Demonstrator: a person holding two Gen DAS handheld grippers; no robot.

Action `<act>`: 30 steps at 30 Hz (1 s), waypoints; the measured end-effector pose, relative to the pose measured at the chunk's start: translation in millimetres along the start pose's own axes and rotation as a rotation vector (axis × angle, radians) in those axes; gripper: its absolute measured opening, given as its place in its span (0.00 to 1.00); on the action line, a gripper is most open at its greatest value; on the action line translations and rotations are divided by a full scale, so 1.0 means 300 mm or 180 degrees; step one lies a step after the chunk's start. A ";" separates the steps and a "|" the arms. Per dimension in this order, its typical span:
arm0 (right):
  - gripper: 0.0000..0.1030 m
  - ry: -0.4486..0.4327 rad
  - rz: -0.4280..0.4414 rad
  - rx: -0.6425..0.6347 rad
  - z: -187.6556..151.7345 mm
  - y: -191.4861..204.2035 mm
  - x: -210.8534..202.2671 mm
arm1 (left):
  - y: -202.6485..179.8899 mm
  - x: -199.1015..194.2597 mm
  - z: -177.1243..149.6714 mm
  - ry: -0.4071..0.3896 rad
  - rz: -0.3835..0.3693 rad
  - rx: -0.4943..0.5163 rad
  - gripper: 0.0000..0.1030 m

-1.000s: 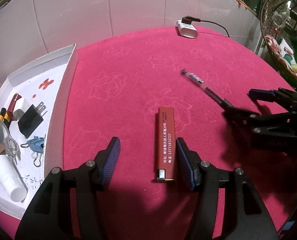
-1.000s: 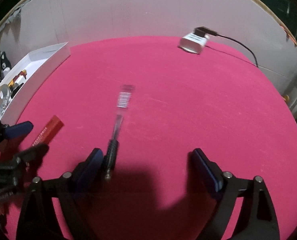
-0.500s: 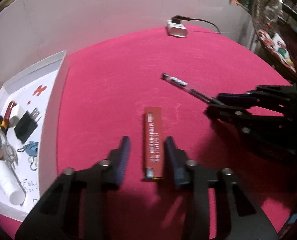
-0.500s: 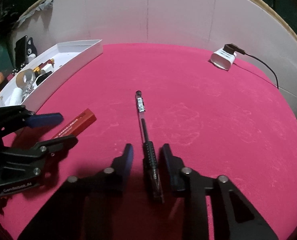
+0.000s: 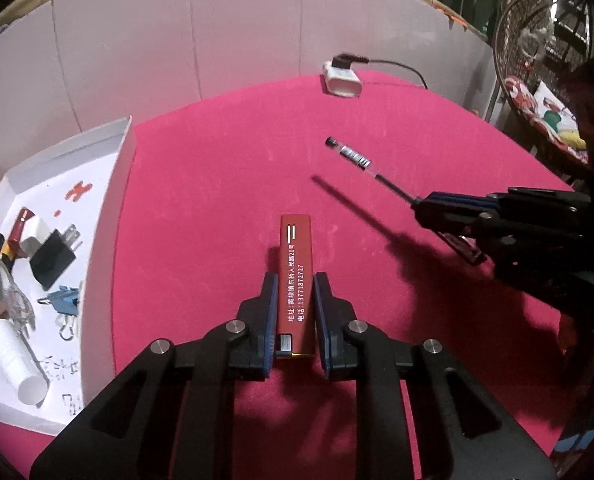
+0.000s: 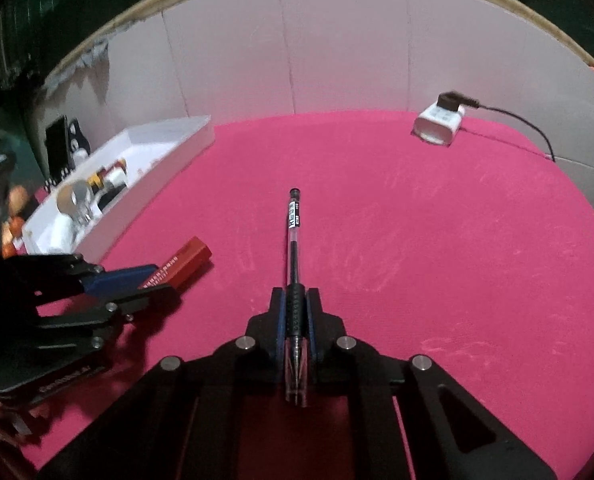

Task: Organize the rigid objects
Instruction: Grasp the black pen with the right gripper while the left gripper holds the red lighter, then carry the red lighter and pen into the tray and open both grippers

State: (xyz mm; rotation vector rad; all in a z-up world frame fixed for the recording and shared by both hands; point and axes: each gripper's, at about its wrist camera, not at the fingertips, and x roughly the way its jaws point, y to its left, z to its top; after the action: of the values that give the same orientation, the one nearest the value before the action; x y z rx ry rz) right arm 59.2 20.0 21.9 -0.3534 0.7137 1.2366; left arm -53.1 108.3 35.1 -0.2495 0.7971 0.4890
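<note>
Your left hand-held gripper (image 5: 295, 300) clamps the red lighter (image 5: 295, 276), your right hand-held gripper (image 6: 295, 312) the pen (image 6: 293, 248); both still belong in the white tray (image 5: 109, 208) at left.

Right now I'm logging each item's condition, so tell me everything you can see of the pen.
The pen is a slim stick with a clear plastic barrel, a dark ink tube inside, a printed label near its black far end and a black ribbed grip. The right gripper, whose jaws have just been closing, is shut on that grip. The pen points away from the gripper, raised off the red tablecloth, its shadow below.
</note>
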 end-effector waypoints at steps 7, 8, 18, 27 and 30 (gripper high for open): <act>0.07 -0.0449 0.0102 0.0093 0.046 0.000 -0.157 | -0.011 -0.126 0.044 -0.0394 0.0134 0.0035 0.16; 0.07 -0.0488 0.0116 0.0078 0.053 0.005 -0.174 | -0.011 -0.141 0.054 -0.0435 0.0151 0.0041 0.16; 0.07 -0.0839 0.0242 -0.0094 0.120 0.087 -0.294 | 0.035 -0.284 0.079 -0.0778 0.0334 -0.0039 0.16; 0.07 -0.0917 0.0262 -0.0378 0.192 0.210 -0.299 | 0.134 -0.386 0.049 -0.0929 0.0479 -0.0290 0.16; 0.07 -0.0907 0.0246 -0.0487 0.218 0.263 -0.285 | 0.200 -0.427 0.029 -0.0991 0.0559 -0.0437 0.16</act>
State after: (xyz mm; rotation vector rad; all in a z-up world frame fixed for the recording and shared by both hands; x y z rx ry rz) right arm -8.5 21.6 137.0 -0.2693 0.3926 1.3854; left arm -154.5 121.9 133.0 -0.2242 0.4836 0.7300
